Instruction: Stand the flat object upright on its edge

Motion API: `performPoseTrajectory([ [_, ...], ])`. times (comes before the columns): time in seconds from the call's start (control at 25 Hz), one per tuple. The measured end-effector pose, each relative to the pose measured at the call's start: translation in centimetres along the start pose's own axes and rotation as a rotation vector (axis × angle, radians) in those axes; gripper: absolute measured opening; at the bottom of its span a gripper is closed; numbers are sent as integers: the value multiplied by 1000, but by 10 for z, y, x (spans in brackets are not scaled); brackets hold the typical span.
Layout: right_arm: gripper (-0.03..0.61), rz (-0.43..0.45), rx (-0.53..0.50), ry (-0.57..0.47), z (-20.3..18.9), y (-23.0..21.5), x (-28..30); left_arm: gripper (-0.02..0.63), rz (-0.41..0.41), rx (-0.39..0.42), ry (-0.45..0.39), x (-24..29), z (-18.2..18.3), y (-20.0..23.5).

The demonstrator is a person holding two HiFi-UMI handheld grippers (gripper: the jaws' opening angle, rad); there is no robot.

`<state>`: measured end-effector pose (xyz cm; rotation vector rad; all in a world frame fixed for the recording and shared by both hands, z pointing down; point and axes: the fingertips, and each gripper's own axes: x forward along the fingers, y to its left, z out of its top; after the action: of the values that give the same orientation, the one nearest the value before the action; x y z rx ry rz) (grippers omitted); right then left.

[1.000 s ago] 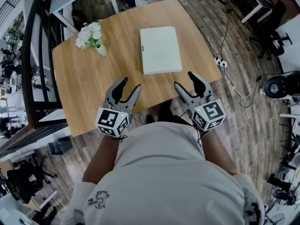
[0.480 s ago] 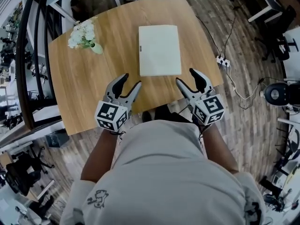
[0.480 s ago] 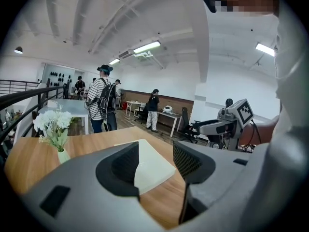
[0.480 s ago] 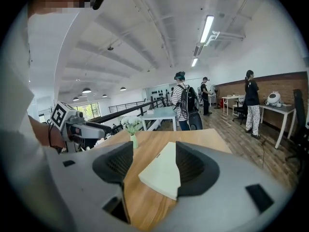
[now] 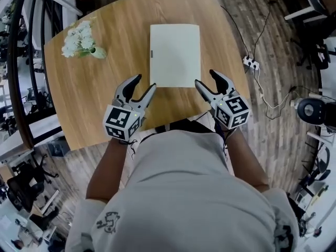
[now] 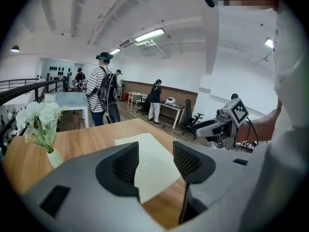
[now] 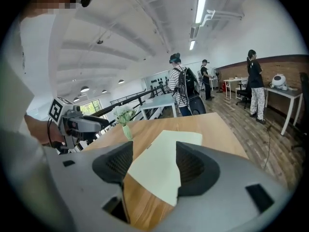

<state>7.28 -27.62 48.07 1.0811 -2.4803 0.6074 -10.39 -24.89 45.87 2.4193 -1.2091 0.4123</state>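
White slab [image 5: 175, 55]: flat on table [image 5: 105, 83]; near edge just ahead of grippers; bare wood either side
Left gripper [image 5: 145, 82]: jaws wide, empty
Right gripper [image 5: 205, 77]: jaws wide, empty

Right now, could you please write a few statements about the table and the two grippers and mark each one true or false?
1. The flat object lies flat on the wooden table. True.
2. The left gripper and the right gripper both have their jaws apart. True.
3. The right gripper is clamped on the flat object. False: it is open and grips nothing; the flat object only shows beyond its jaws.
4. The vase of flowers stands on top of the flat object. False: it stands on the bare table, apart from the flat object, to its left in the head view.
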Motion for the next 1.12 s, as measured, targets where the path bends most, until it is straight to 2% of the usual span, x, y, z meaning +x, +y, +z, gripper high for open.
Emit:
performPoseTrajectory([
  [0.4,291,39,84,129,-32,-47,57,233,0,-150,152,63,-41,49],
  [0.56,293,38,76,186,-45,-67,76,233,-21,-252,219,90,-70,63],
  [0.72,302,34,103,227,-60,-83,100,244,-13,-269,290,107,-101,79],
  [0.88,313,18,184,278,-81,-101,116,252,12,-297,322,123,-119,94],
  [1.12,321,39,284,340,-108,-116,139,259,36,-338,364,152,-137,106],
])
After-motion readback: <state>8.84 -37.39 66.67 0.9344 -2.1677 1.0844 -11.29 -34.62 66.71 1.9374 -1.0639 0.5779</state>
